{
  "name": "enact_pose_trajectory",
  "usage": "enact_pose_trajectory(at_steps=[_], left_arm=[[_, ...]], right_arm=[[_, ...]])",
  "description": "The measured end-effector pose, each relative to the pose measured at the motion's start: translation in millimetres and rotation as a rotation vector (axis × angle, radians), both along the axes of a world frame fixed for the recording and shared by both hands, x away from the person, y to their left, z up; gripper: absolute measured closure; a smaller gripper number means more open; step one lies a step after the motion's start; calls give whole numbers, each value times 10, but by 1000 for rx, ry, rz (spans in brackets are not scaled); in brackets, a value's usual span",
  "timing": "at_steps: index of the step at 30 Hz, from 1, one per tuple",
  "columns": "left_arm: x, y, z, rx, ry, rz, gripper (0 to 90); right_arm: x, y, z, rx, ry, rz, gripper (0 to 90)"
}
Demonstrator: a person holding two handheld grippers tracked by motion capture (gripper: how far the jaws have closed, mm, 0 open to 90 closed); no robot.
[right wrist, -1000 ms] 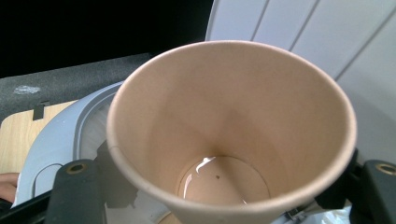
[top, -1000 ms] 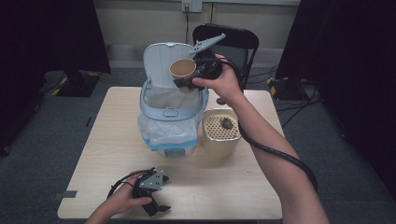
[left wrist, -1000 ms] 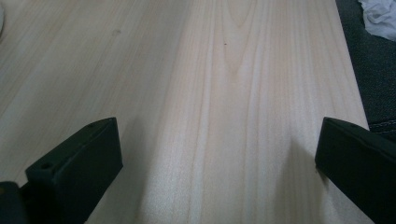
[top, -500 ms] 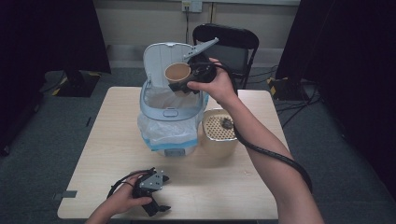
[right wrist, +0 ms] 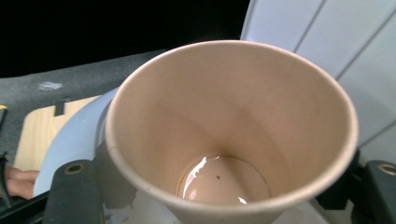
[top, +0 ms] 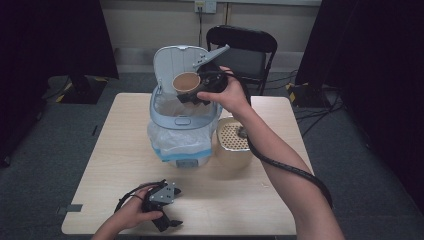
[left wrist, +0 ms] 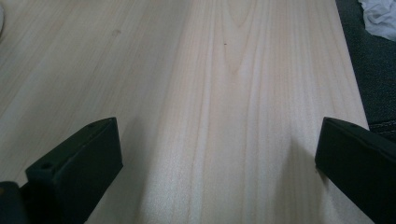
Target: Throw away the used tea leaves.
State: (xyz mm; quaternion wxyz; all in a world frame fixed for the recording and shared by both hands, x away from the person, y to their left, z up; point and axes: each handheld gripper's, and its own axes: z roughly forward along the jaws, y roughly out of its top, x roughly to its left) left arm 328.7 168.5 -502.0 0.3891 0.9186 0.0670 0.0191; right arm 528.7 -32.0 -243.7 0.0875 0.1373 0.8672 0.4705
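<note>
A tan paper cup point(top: 186, 81) is held tipped on its side in front of the raised lid point(top: 175, 57) of a pale blue bin point(top: 182, 122), above the bin's open mouth. My right gripper point(top: 189, 91) is shut on the cup. In the right gripper view the cup point(right wrist: 229, 116) sits between the two black jaws of my right gripper point(right wrist: 226, 179), with a little liquid pooled at its bottom. My left gripper point(top: 167, 220) rests on the table near the front edge. In its own view my left gripper point(left wrist: 219, 135) stands open over bare wood.
A plastic liner point(top: 172, 142) drapes over the bin's sides. A tan container with a perforated top point(top: 232, 142) stands just right of the bin. A black chair point(top: 245, 47) is behind the wooden table point(top: 250, 200). A cable trails along the right forearm.
The right hand has carried the cup slightly left and down, closer to the bin's opening. The left hand and its gripper have stayed put.
</note>
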Motion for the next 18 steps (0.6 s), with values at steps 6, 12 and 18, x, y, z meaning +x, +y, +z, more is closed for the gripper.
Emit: enact_pose_trajectory(at_steps=[6, 12, 18], left_arm=[[2, 1, -1, -2, 0, -4, 0], [4, 2, -1, -2, 0, -5, 0], [3, 2, -1, -2, 0, -5, 0]], right_arm=[[0, -5, -34, 9, 61, 9, 139], [-13, -68, -5, 10, 58, 10, 141], [-23, -142, -1, -8, 60, 21, 141]])
